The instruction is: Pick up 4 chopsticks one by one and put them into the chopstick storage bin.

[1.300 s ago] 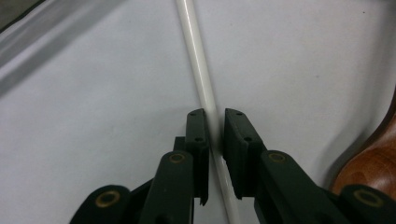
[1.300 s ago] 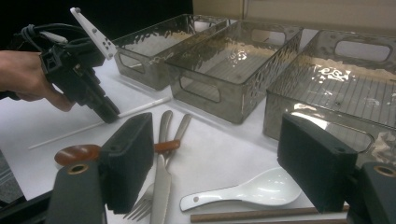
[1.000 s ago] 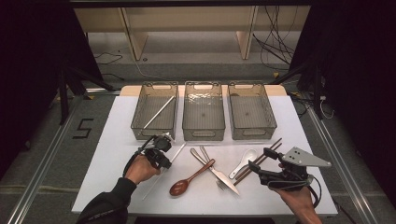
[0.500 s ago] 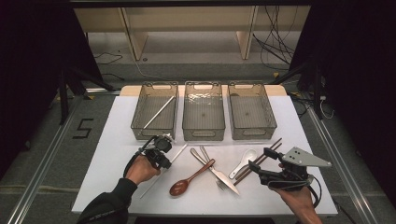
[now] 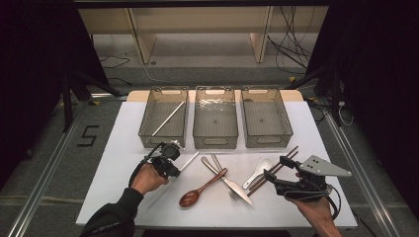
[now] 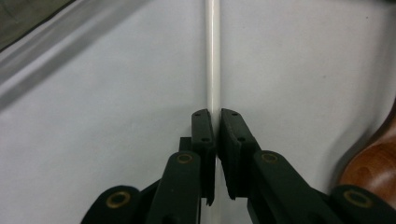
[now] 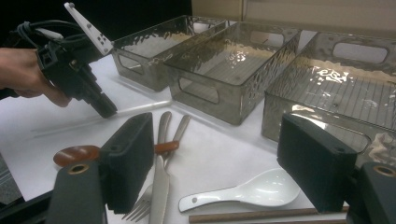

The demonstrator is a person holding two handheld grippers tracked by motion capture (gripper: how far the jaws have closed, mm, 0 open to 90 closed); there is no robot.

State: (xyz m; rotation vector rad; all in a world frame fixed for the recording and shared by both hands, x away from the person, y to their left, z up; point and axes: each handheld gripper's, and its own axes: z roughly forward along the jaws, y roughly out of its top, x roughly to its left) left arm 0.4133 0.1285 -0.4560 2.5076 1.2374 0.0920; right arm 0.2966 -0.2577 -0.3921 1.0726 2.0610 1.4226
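White chopstick (image 6: 213, 60) lies flat, pointing diagonally toward the left bin (image 5: 164, 118).

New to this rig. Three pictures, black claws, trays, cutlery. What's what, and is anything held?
No robot: a person holds a two-jaw gripper in each hand. The high view looks down on the white table from above. The other two come from cameras that ride on the grippers and look along their black jaws.

The left gripper is shut on a white chopstick that lies on the table. The right gripper is open and holds nothing.

At the back stand three clear bins; the left bin already holds one white chopstick. In front lie a wooden spoon, a fork, a knife, a white soup spoon and brown chopsticks.
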